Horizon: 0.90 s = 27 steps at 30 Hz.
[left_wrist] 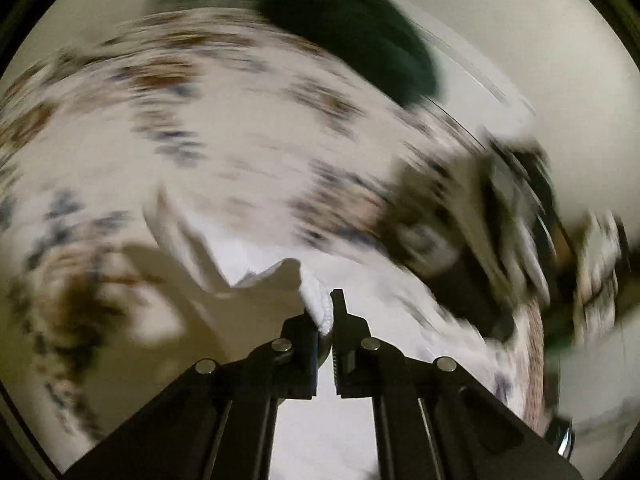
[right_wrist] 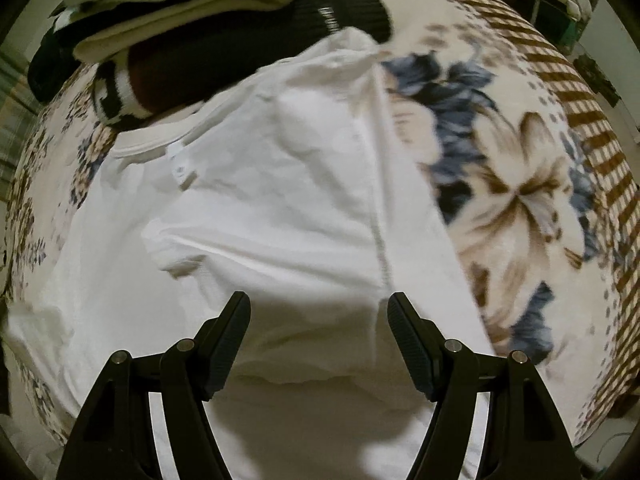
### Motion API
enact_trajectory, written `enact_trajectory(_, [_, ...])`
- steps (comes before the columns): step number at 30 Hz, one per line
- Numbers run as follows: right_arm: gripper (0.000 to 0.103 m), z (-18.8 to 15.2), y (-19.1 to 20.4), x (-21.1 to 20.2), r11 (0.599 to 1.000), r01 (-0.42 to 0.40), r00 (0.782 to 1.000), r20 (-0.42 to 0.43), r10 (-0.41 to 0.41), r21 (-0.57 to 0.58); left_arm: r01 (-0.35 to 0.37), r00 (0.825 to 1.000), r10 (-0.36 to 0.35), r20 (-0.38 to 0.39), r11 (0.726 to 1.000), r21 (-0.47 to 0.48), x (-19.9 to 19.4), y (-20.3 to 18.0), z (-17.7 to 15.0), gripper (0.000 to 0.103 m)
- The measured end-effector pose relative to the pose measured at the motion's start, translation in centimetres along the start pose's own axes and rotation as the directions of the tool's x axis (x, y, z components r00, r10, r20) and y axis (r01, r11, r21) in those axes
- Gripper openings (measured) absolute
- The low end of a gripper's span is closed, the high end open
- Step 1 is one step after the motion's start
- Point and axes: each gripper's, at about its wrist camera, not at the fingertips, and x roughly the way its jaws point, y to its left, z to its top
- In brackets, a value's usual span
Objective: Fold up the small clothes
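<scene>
The left gripper had its fingers pressed together on a bit of the white shirt. A small white edge of cloth stuck out between the two black tips. More of the shirt hung away from the tips toward 10 o'clock. The left wrist view was very blurry. Behind the cloth lay the flowered blanket, and a dark lump of clothes sat at about 1 o'clock. Something dark and blurry at 3 o'clock could not be told.

The right gripper had its fingers wide apart and held nothing. It pointed down at the white shirt, which lay spread out on the flowered blanket. The shirt filled the middle of the right wrist view. Its neck band with a small tag was at about 10 o'clock. A long seam ran down from 12 o'clock toward the right finger. The shirt's bottom edge lay between the two fingers.

A pile of folded clothes sat at 11 o'clock, touching the top of the shirt. It had black, white and dark red pieces. The blanket had big blue and brown flowers at 3 o'clock and a brown checked border past them.
</scene>
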Motion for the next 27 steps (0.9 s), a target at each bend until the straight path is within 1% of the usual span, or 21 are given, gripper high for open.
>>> enact_trajectory(2, [0.073,-0.1,-1.6,-0.4,1.000,0.008,1.000,-0.003,-0.008,0.015,0.041,0.995,-0.032,-0.090,0.994,0.097,2.5,-3.7,-2.3,0.003])
enact_trajectory(3, [0.073,-0.2,-2.4,-0.5,1.000,0.013,1.000,-0.006,-0.013,0.024,0.066,0.986,-0.042,-0.159,0.987,0.145,4.0,-5.1,-3.8,0.004])
enact_trajectory(5, [0.073,-0.3,-3.7,-0.8,0.999,0.022,1.000,-0.010,-0.021,0.035,0.063,0.966,-0.006,-0.258,0.975,0.212,5.9,-6.5,-6.7,0.006])
enact_trajectory(7, [0.073,-0.3,-4.9,-1.2,0.999,0.023,1.000,-0.018,-0.023,0.039,0.070,0.948,0.005,-0.319,0.972,0.224,6.2,-6.5,-8.2,0.006])
enact_trajectory(8, [0.073,-0.2,-5.3,-1.4,0.999,0.019,1.000,-0.019,-0.018,0.041,0.062,0.942,0.015,-0.336,0.974,0.217,5.8,-6.0,-8.6,0.009])
enact_trajectory(9, [0.073,-0.2,-5.7,-1.8,0.999,0.010,1.000,-0.017,-0.010,0.041,0.050,0.942,0.023,-0.334,0.977,0.209,5.3,-5.6,-8.7,0.022])
enact_trajectory(10, [0.073,-0.1,-6.1,-2.2,0.999,-0.001,1.000,-0.012,0.001,0.037,0.049,0.944,0.018,-0.329,0.980,0.193,4.5,-4.8,-8.7,0.045])
enact_trajectory(11, [0.073,-0.1,-6.3,-2.6,0.999,-0.013,1.000,-0.009,0.013,0.031,0.044,0.949,0.014,-0.316,0.983,0.177,3.7,-4.2,-8.5,0.060])
enact_trajectory(12, [0.073,0.0,-6.3,-2.9,0.999,-0.035,0.999,-0.008,0.036,0.024,0.021,0.955,0.027,-0.294,0.987,0.161,3.0,-3.5,-8.2,0.084])
enact_trajectory(13, [0.073,0.1,-6.4,-3.3,0.998,-0.062,0.998,-0.010,0.062,0.016,-0.002,0.963,0.041,-0.266,0.990,0.143,2.3,-2.6,-7.8,0.085])
enact_trajectory(14, [0.073,0.2,-6.0,-3.5,0.996,-0.091,0.996,-0.011,0.091,0.009,-0.024,0.966,0.057,-0.251,0.991,0.132,2.1,-1.6,-7.5,0.085])
enact_trajectory(16, [0.073,0.7,-4.8,-3.7,0.987,-0.163,0.986,-0.021,0.163,-0.006,-0.075,0.964,0.109,-0.242,0.987,0.142,2.4,-0.4,-7.0,0.085])
enact_trajectory(17, [0.073,1.1,-3.9,-3.6,0.977,-0.213,0.977,-0.035,0.212,-0.018,-0.101,0.962,0.134,-0.239,0.984,0.146,2.7,0.1,-6.6,0.085])
enact_trajectory(19, [0.073,2.0,-1.9,-3.1,0.958,-0.287,0.957,-0.060,0.285,-0.027,-0.146,0.958,0.177,-0.228,0.979,0.144,3.5,1.2,-6.2,0.085])
enact_trajectory(21, [0.073,3.2,0.1,-2.2,0.937,-0.347,0.935,-0.086,0.344,-0.030,-0.179,0.952,0.212,-0.220,0.971,0.160,4.7,1.7,-6.0,0.085])
enact_trajectory(23, [0.073,4.6,2.4,-1.1,0.931,-0.361,0.930,-0.099,0.355,-0.054,-0.218,0.939,0.263,-0.223,0.954,0.206,6.1,1.9,-6.1,0.085])
enact_trajectory(24, [0.073,5.3,3.6,-0.4,0.926,-0.369,0.926,-0.112,0.360,-0.074,-0.228,0.934,0.276,-0.228,0.949,0.219,6.6,2.1,-6.2,0.085])
enact_trajectory(25, [0.073,5.8,4.5,0.4,0.921,-0.381,0.921,-0.129,0.369,-0.084,-0.234,0.929,0.285,-0.238,0.946,0.223,7.0,2.4,-6.3,0.085])
enact_trajectory(26, [0.073,6.4,5.2,1.4,0.913,-0.399,0.910,-0.161,0.382,-0.087,-0.243,0.923,0.297,-0.246,0.943,0.225,7.4,2.6,-6.5,0.085])
enact_trajectory(27, [0.071,6.7,6.4,2.3,0.908,-0.410,0.902,-0.188,0.389,-0.089,-0.247,0.920,0.301,-0.252,0.942,0.226,7.6,2.8,-6.7,0.085])
